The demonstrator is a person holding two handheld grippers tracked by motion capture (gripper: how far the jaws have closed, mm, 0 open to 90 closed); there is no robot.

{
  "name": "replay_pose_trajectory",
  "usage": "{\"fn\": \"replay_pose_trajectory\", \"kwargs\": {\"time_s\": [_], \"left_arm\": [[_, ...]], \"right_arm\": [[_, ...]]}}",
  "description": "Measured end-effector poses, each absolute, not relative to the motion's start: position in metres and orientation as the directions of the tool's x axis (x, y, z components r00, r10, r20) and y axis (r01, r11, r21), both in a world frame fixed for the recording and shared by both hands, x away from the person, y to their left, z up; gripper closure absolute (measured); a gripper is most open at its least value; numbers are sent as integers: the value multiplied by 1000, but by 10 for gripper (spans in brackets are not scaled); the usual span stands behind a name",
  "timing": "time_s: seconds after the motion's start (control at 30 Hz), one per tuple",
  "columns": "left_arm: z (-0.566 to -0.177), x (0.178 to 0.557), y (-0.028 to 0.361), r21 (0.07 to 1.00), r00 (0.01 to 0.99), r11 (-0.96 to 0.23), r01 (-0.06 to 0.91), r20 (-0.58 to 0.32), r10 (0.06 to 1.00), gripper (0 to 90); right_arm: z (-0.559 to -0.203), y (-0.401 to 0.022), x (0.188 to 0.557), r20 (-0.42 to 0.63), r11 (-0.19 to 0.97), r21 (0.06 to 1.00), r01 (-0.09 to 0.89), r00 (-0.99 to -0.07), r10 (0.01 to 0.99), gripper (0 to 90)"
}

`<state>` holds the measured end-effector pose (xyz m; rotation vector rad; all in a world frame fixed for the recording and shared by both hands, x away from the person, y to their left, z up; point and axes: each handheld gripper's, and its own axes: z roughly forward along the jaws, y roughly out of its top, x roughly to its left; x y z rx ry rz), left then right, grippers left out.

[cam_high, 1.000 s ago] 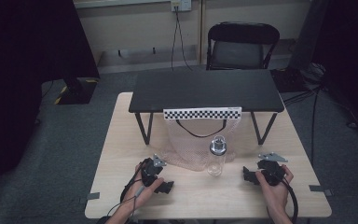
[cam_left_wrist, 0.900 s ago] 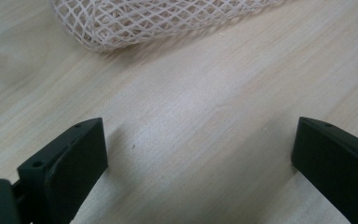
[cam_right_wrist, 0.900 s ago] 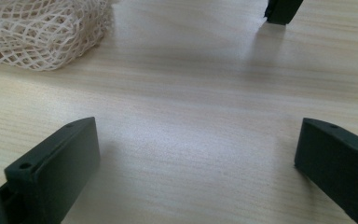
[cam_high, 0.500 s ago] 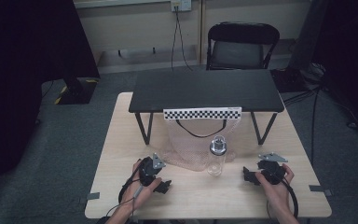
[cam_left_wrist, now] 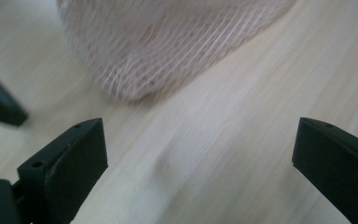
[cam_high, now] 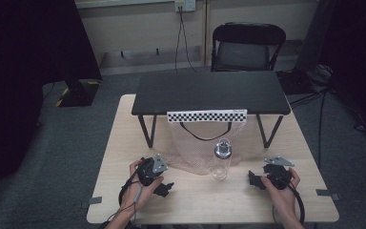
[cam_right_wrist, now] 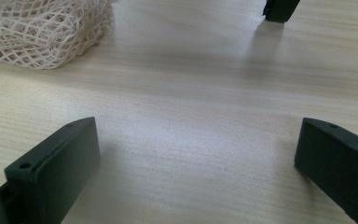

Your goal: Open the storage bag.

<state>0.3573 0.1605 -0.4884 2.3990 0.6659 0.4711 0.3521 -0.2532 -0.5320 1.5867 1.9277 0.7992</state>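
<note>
A: What blocks the left gripper (cam_high: 164, 187)?

B: Ahead of its spread jaws lies bare pale wooden tabletop (cam_left_wrist: 242, 140), then the slumped cream mesh net bag (cam_left_wrist: 168, 46) close in front. A black metal shelf leg (cam_left_wrist: 0, 109) stands off to its left.

A: And the right gripper (cam_high: 253, 179)?

B: Open wood between and beyond its jaws. The clear plastic bottle with silver cap (cam_high: 222, 160) stands toward the left gripper, and another black shelf foot (cam_right_wrist: 279, 9) stands far ahead.

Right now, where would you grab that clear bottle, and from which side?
Probably the bottle by its straight body below the cap, coming level from the right, where the open right gripper has bare table between. It stands upright; the mesh bag lies by its left.
</note>
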Motion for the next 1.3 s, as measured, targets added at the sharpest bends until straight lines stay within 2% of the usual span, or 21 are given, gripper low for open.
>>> {"fn": "replay_pose_trajectory", "kwargs": {"time_s": [0.43, 0.87, 1.1, 1.3], "left_arm": [[-476, 364, 138, 631, 861, -747, 209, 243, 446, 34], [-458, 371, 123, 665, 878, -734, 137, 262, 401, 24], [-461, 370, 103, 621, 904, -781, 62, 297, 308, 31], [-453, 374, 95, 622, 896, -782, 29, 331, 297, 38]], "right_arm": [[-532, -253, 352, -21, 144, 719, 680, -186, 982, 0], [-532, -254, 352, -20, 147, 719, 679, -192, 981, 0], [-532, -254, 352, -20, 147, 719, 680, -191, 981, 0], [-532, -254, 352, -20, 147, 719, 680, -191, 981, 0]]}}
